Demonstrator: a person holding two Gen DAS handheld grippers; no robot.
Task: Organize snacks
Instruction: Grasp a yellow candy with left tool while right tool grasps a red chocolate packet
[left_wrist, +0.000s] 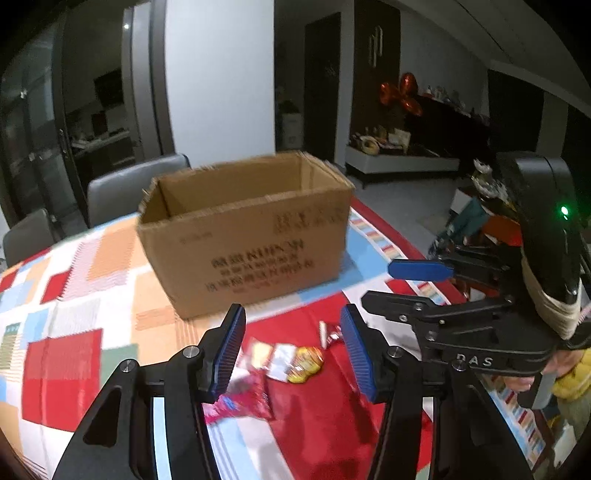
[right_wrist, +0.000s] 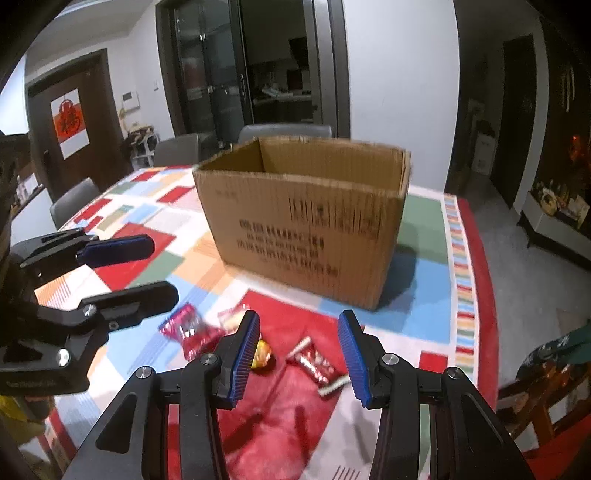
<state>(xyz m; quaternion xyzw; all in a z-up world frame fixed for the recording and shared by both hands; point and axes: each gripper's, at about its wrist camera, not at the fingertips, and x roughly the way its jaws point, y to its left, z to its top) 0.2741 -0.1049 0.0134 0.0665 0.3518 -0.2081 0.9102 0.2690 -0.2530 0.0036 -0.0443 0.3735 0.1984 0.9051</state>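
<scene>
An open brown cardboard box (left_wrist: 243, 236) stands on the patchwork tablecloth; it also shows in the right wrist view (right_wrist: 306, 221). Snack packets lie in front of it: a pink packet (left_wrist: 240, 402) (right_wrist: 188, 330), a white and yellow packet (left_wrist: 291, 360) (right_wrist: 261, 354), and a small red packet (left_wrist: 330, 334) (right_wrist: 317, 365). My left gripper (left_wrist: 293, 350) is open and empty, above the packets. My right gripper (right_wrist: 299, 350) is open and empty, above the red packet. Each gripper shows in the other's view: the right one (left_wrist: 406, 284), the left one (right_wrist: 147, 266).
Grey chairs (left_wrist: 129, 184) (right_wrist: 284, 131) stand at the table's far side. The table's right edge (right_wrist: 480, 258) drops to the floor. A wooden chair with clothes (right_wrist: 546, 373) stands at the right. A low cabinet (left_wrist: 402, 158) lies beyond.
</scene>
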